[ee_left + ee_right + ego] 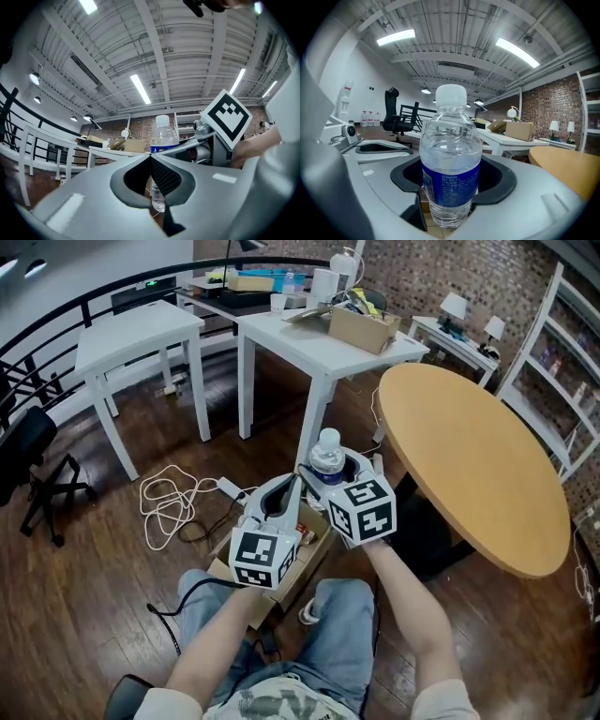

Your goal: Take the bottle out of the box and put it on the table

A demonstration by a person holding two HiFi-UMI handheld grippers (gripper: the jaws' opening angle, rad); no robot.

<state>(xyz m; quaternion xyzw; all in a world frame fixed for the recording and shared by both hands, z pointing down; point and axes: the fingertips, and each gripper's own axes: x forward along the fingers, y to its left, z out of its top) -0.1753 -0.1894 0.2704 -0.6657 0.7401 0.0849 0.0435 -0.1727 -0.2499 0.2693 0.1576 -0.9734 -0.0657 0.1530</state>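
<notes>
A clear water bottle (327,454) with a white cap and blue label stands upright between the jaws of my right gripper (330,470), lifted above an open cardboard box (317,538) on the floor. In the right gripper view the bottle (451,168) fills the middle, with the right gripper (451,187) shut on its labelled body. My left gripper (294,487) is just left of the bottle, its jaws closed together on nothing. In the left gripper view the left gripper (150,158) shows its tips meeting, and the bottle (164,136) rises just behind them.
A round wooden table (469,465) is close on the right. White tables (309,343) stand further back, one carrying a cardboard box (364,328) and clutter. Cables (173,502) lie on the wooden floor at left, near a black office chair (28,465). Shelving (562,352) lines the right wall.
</notes>
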